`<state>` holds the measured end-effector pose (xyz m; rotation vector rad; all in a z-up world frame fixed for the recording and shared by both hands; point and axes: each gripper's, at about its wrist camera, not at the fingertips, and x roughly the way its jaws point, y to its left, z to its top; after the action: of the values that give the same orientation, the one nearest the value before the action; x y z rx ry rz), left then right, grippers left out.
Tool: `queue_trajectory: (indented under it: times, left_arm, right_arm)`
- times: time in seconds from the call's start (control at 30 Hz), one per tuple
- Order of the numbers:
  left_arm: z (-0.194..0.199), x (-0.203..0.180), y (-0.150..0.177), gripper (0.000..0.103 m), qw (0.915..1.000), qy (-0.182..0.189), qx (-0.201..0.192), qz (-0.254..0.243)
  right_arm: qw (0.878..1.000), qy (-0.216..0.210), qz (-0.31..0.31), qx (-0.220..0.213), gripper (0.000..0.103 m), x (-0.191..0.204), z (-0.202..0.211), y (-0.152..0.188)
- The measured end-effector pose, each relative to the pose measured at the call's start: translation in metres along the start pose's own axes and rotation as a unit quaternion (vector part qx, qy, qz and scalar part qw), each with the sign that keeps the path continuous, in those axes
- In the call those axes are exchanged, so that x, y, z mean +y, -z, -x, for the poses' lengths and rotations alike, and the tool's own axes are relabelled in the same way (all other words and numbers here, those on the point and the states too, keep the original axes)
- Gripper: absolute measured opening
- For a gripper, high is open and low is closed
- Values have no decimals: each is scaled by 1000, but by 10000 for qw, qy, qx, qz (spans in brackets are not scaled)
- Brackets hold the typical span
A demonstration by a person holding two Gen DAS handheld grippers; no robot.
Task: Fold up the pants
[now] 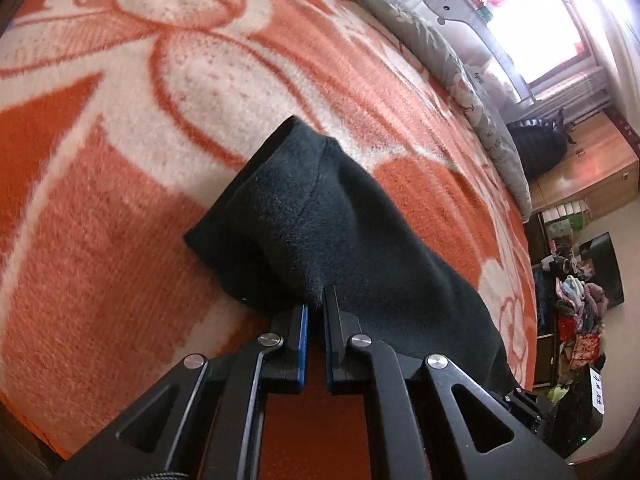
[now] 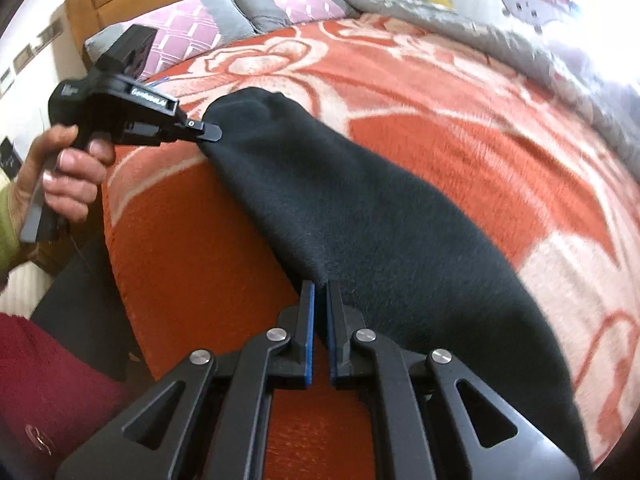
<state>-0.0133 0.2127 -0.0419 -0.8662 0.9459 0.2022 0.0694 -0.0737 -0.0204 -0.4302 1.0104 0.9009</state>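
Observation:
Dark fleece pants (image 2: 360, 204) lie stretched along the near edge of an orange and white flowered blanket (image 2: 460, 128) on a bed. My right gripper (image 2: 321, 286) is shut on the near edge of the pants. My left gripper (image 1: 316, 296) is shut on the pants' other end (image 1: 320, 208), which bunches up in front of it. In the right wrist view the left gripper (image 2: 210, 133) is at the far left, a hand on its handle, pinching the far end of the cloth.
A grey quilt (image 2: 520, 40) lies along the far side of the bed, pillows (image 2: 224, 28) by a wooden headboard. In the left wrist view a wooden cabinet (image 1: 588, 168), a window and heaped clutter (image 1: 576, 300) on the floor stand past the bed's end.

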Motion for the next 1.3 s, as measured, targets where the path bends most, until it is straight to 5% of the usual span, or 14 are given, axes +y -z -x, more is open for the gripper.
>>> queue_trajectory:
  times: [0.2,0.27,0.33,0.4,0.5,0.77,1.07,1.3]
  left_arm:
    - [10,2,2,9,10000,-79,35,26]
    - [15,2,4,20,9999,-122,82,60]
    - [16,4,4,47,9996,-114,198,187]
    - [16,10,4,62,9985,-76,336,418]
    - [16,22,2,63,9956,-40,426,833]
    - [3,28,-16,64,9917,-348,501,1132]
    - [-13,26,-25,64,9921,-484,433,1073]
    - [-27,17,-34,55,9945,-637,331,766]
  right_arm:
    - [9998,-147,-160,-32,11,3,9,1]
    - [9992,-268,-292,-69,12,0,13,1]
    - [9982,-368,-451,-136,15,-5,19,0]
    - [9968,-448,-626,-200,20,-10,22,-3]
    - [9917,-546,-1060,-473,39,-28,32,-11]
    - [9708,-617,-2170,-818,41,-107,27,-52]
    - [9738,-1013,-1954,578,41,-155,-64,-78]
    - [9804,-1267,-863,1233,40,-109,-101,-83]
